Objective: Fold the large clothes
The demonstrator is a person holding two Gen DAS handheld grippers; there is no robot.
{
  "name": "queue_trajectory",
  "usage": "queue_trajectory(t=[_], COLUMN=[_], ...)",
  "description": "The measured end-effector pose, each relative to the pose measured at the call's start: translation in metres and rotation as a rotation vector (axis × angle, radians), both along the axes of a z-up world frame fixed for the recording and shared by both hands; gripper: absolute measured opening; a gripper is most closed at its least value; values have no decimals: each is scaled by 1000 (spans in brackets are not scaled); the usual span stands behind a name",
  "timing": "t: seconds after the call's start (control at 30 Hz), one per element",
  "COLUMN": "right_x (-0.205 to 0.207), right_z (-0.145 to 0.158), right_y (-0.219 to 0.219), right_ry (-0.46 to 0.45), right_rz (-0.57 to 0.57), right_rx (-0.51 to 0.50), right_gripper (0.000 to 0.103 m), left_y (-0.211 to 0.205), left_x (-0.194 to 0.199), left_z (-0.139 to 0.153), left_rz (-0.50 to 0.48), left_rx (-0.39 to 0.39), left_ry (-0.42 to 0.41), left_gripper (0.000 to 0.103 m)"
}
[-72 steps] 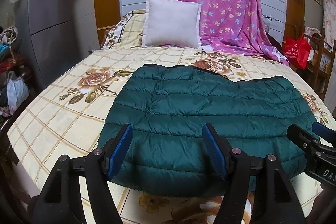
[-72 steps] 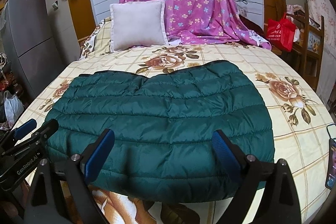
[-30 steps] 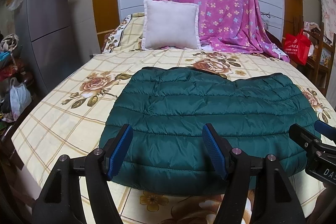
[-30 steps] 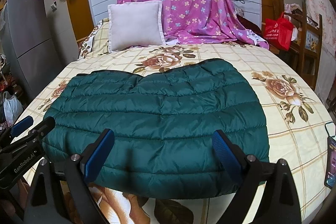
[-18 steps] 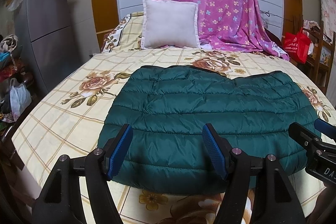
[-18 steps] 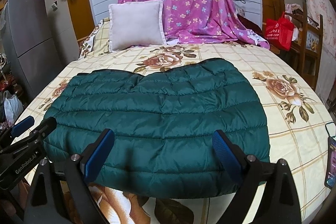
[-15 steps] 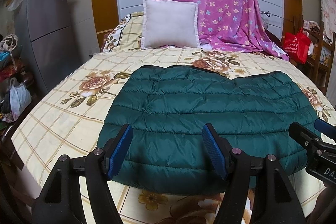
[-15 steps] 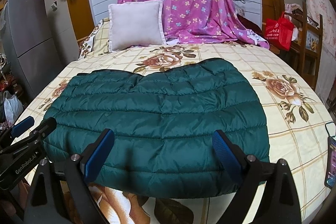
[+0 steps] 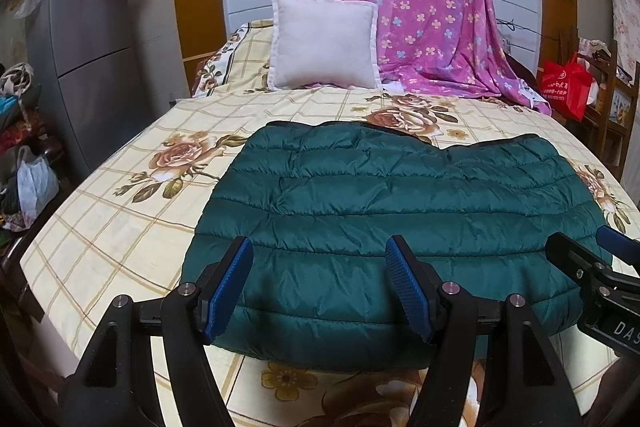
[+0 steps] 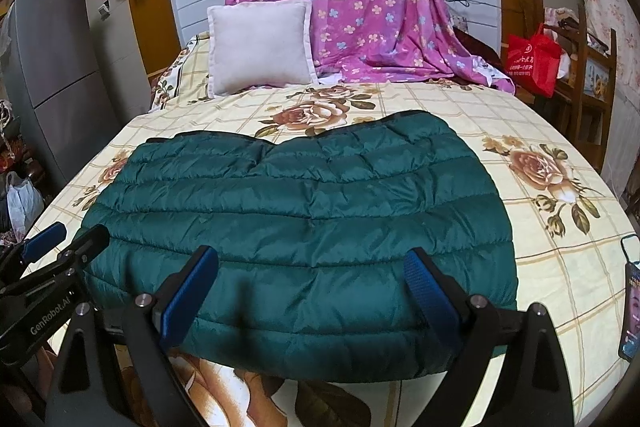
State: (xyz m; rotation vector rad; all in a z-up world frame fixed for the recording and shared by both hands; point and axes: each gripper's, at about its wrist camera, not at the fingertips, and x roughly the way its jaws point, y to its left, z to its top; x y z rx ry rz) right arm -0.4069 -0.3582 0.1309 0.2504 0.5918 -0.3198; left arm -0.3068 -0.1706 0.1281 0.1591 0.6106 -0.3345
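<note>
A dark green quilted down jacket [image 9: 384, 211] lies folded flat on the flowered bedsheet [image 9: 120, 211]; it also shows in the right wrist view [image 10: 304, 211]. My left gripper [image 9: 320, 247] is open and empty, hovering over the jacket's near left part. My right gripper [image 10: 312, 259] is open and empty, hovering over the jacket's near edge. The right gripper shows at the right edge of the left wrist view [image 9: 592, 267]. The left gripper shows at the left edge of the right wrist view [image 10: 60, 247].
A white pillow [image 9: 324, 43] and a purple flowered cloth [image 9: 408, 7] stand at the head of the bed. A grey fridge [image 9: 88, 47] is at left, a red bag [image 9: 566, 89] and wooden shelf at right. A phone [image 10: 632, 311] lies at the bed's right edge.
Both grippers stay open and almost still over the jacket's near edge. The jacket has not changed shape.
</note>
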Motion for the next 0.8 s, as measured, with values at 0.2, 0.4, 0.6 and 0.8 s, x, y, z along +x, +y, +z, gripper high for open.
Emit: queue_trajectory(t=[0.2, 0.4, 0.6, 0.8], right_x=[2, 4, 7, 8], right_z=[0, -1, -2, -4], right_y=[0, 1, 0, -2], right_ry=[1, 3, 8, 13], right_rz=[1, 2, 0, 2], right_rx=[2, 1, 5, 16], right_gripper=[96, 96, 96, 96], left_y=[0, -1, -5, -7], left_x=[1, 2, 4, 3], left_z=[0, -2, -5, -7], left_rz=[0, 1, -7, -24], left_rx=[1, 2, 6, 14], left_ry=[1, 6, 19, -5], left_gripper=[50, 50, 50, 50])
